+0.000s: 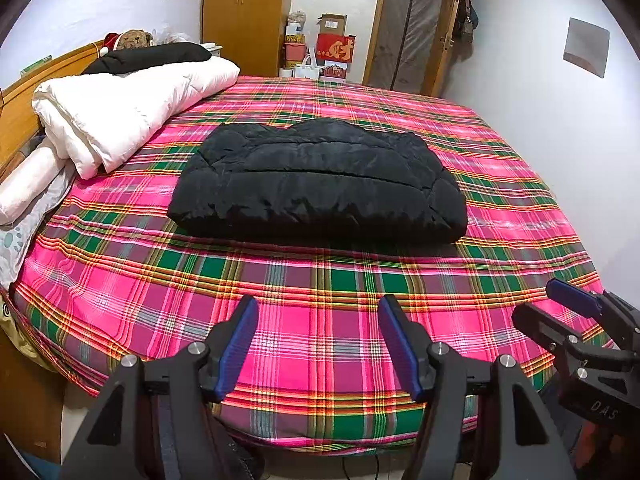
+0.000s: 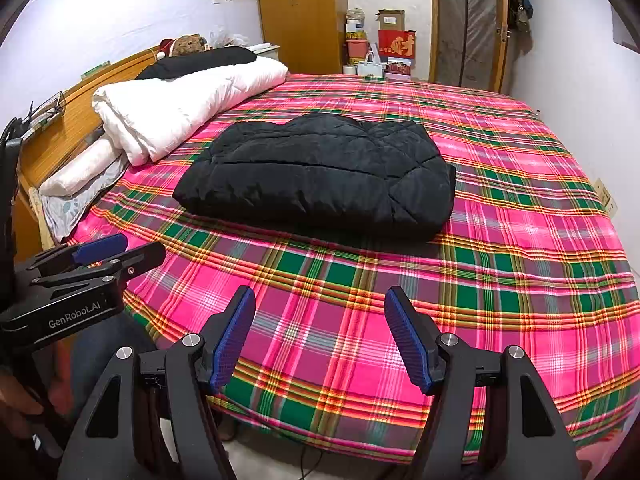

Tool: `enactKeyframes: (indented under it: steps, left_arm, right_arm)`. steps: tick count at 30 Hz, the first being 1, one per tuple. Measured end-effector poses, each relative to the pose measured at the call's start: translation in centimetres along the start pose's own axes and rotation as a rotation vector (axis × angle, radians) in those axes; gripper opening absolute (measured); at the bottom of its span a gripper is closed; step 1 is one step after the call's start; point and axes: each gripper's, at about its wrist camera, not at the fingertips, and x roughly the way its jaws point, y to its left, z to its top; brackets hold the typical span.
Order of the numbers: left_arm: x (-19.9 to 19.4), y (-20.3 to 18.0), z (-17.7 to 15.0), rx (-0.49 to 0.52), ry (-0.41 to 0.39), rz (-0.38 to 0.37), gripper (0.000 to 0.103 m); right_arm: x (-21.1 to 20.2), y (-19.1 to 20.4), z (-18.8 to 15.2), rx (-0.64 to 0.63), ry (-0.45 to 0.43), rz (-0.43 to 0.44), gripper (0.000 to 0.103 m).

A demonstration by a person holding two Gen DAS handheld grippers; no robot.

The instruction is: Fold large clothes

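Observation:
A black puffer jacket (image 1: pixel 320 184) lies folded into a thick rectangle in the middle of the bed's pink and green plaid sheet (image 1: pixel 312 344); it also shows in the right wrist view (image 2: pixel 320 176). My left gripper (image 1: pixel 318 312) is open and empty above the sheet near the bed's front edge, well short of the jacket. My right gripper (image 2: pixel 320 304) is open and empty, also near the front edge and apart from the jacket. The right gripper shows at the lower right of the left wrist view (image 1: pixel 576 320), the left gripper at the left of the right wrist view (image 2: pixel 100 256).
A folded white duvet (image 1: pixel 124 112) and pillows (image 1: pixel 28 192) lie along the wooden headboard (image 1: pixel 16 120) at the left, with a black garment (image 1: pixel 152 58) and a teddy bear (image 1: pixel 134 40) behind. A wardrobe (image 1: pixel 244 12), boxes (image 1: pixel 332 40) and a door (image 1: pixel 412 24) stand at the back.

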Motion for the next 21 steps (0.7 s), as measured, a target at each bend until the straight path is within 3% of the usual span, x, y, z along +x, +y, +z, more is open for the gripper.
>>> enactKeyframes:
  steps: [21]
  left_arm:
    - [-0.7, 0.32, 0.0, -0.042, -0.008, -0.034, 0.064]
  right_arm:
    - [0.01, 0.07, -0.05, -0.001, -0.002, -0.002, 0.067]
